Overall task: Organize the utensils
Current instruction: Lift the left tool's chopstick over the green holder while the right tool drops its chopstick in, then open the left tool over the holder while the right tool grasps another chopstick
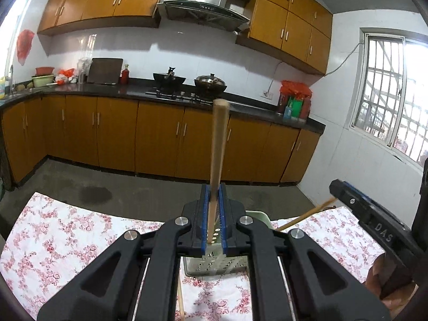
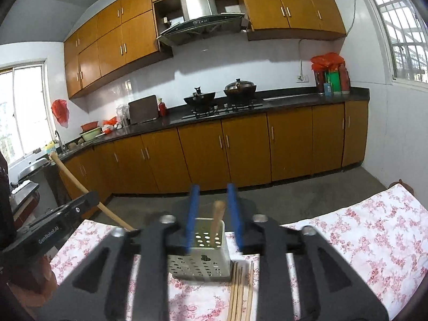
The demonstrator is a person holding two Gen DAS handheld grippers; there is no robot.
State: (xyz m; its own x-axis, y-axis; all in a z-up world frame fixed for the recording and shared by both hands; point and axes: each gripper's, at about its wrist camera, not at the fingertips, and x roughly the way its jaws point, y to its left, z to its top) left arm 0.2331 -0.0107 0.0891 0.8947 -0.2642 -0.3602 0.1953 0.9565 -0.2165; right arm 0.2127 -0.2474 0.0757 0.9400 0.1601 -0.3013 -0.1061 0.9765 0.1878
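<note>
My left gripper point(image 1: 214, 187) is shut on a long wooden utensil handle point(image 1: 220, 133) that slants up and away from me. Under it stands a pale perforated utensil holder point(image 1: 214, 264) on the floral tablecloth. The right wrist view has that holder point(image 2: 200, 262) just ahead, with a second wooden handle point(image 2: 218, 214) standing in it. My right gripper point(image 2: 214, 211) is open around this handle, and a gap shows on each side. Several chopsticks point(image 2: 240, 294) lie on the cloth beside the holder. The left gripper point(image 2: 91, 198) and its handle point(image 2: 69, 174) appear at the left.
The table wears a pink floral cloth point(image 1: 67, 235); its far edge drops to a grey floor point(image 2: 307, 195). Beyond are wooden base cabinets point(image 1: 160, 139), a dark counter with two woks point(image 1: 187, 80), and a barred window point(image 1: 388, 93) on the right.
</note>
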